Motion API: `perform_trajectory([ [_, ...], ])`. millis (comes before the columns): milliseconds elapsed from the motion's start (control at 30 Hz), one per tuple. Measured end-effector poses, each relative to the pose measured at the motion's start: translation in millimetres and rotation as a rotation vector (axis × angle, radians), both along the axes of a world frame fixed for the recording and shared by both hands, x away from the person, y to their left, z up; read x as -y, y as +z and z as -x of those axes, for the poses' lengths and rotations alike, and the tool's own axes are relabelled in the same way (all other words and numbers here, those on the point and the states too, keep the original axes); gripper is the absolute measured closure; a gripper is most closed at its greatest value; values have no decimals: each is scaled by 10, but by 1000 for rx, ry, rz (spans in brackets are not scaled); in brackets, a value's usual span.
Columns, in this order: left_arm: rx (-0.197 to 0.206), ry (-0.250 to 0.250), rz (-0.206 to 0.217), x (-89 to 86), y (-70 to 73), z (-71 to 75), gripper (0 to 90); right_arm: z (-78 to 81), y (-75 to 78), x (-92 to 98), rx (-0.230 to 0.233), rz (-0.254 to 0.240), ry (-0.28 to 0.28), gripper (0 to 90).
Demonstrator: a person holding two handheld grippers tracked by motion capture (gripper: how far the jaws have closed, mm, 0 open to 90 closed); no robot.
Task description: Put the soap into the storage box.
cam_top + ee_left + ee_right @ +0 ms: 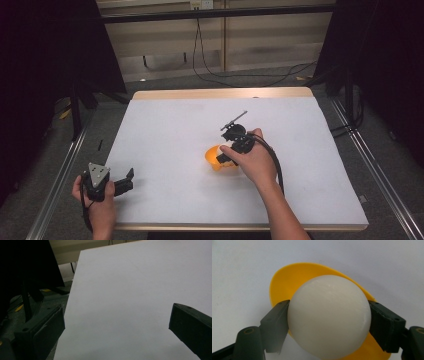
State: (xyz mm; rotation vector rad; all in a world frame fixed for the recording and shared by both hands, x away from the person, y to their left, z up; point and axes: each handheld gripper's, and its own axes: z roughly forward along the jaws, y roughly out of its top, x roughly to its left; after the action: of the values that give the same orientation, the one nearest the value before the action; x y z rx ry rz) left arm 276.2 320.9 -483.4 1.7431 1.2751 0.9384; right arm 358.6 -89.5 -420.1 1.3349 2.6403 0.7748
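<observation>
A white ball (329, 317) sits between the two black jaws of my right gripper (329, 325), which is shut on it. Right behind and under the ball lies a yellow-orange bowl (287, 282); whether the ball touches it I cannot tell. From above, the same bowl (214, 158) lies near the middle of the white table top (175, 130), with my right gripper (226, 159) over its right side and the hand covering part of it. My left gripper (127, 181) rests at the table's front left corner, open and holding nothing, its jaws wide apart over bare white surface (130, 297).
The table has a wooden strip (220, 93) along its far edge. Metal rails (60, 175) run along both sides of it. Black curtains and stand legs (27, 302) stand off the left side. Cables (240, 75) lie on the floor behind.
</observation>
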Motion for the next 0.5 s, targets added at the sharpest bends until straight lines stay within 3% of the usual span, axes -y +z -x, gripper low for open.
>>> perform_trajectory([
  [233,-3,0,-1,0,0,-1,0,-5,-27,14,-14,-12,-18,236],
  [367,-2,-2,-4,1,0,-3,0,2,32,45,-9,-51,-24,249],
  [500,-3,-1,-4,3,-1,-3,0,18,61,94,3,-53,-33,244],
])
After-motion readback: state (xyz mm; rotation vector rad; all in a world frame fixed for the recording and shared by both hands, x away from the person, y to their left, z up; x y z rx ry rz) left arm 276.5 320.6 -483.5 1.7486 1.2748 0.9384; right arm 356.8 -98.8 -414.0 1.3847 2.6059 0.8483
